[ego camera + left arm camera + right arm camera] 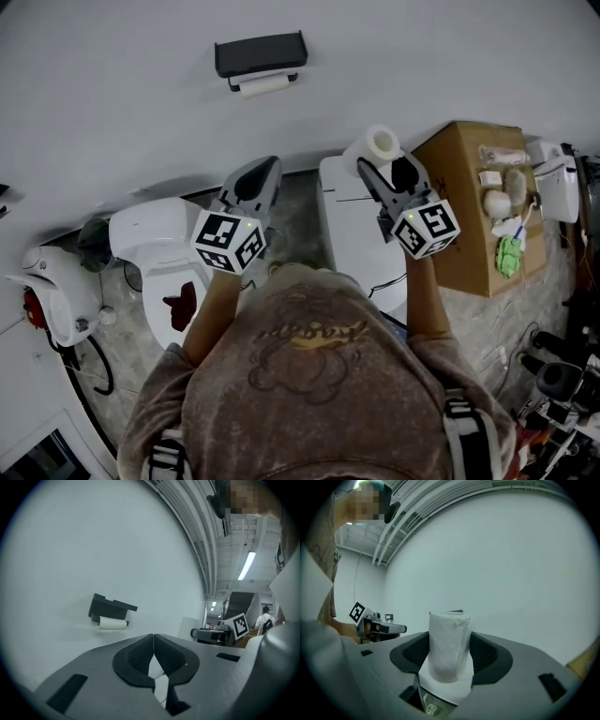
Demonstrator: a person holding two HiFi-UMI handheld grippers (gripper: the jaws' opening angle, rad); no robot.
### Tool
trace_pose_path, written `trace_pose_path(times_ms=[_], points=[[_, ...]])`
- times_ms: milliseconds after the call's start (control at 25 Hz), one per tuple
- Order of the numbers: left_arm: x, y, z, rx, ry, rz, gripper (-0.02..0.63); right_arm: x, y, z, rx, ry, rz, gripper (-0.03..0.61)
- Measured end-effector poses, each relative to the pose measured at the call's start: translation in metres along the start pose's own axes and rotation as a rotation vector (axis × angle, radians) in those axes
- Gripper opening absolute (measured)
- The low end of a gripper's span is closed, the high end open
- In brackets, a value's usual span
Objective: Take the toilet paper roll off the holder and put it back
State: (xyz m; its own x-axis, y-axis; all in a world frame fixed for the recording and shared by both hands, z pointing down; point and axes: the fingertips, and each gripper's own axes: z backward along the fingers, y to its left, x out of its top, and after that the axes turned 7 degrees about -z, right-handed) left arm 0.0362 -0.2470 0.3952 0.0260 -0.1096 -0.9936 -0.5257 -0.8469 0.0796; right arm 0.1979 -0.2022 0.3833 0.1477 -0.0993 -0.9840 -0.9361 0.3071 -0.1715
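Fingers (486,654) on right, dark textured, clamp white cylindrical roll (449,641).

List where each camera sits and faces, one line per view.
Head view: on the person's head, looking steeply down on arms, left tool and right tool.
Left gripper view: on the left tool, along its shut jaws toward the holder.
Right gripper view: on the right tool, along jaws gripping a paper roll, toward wall.
Shared: the holder, in head and left gripper views.
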Motion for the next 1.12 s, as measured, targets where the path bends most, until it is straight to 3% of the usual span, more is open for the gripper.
trace_pose_path(times_ms=[360,1120], points=[[0.002,-0.004,0.005,0.013,-0.007,-0.005,0.02,-0.02,0.009,0.013,-0.002,0.022,-0.032,0.265],[0.002,-0.003,0.011,0.039,-0.012,-0.006,0.02,-0.01,0.013,0.007,0.024,0.012,-0.068,0.265]])
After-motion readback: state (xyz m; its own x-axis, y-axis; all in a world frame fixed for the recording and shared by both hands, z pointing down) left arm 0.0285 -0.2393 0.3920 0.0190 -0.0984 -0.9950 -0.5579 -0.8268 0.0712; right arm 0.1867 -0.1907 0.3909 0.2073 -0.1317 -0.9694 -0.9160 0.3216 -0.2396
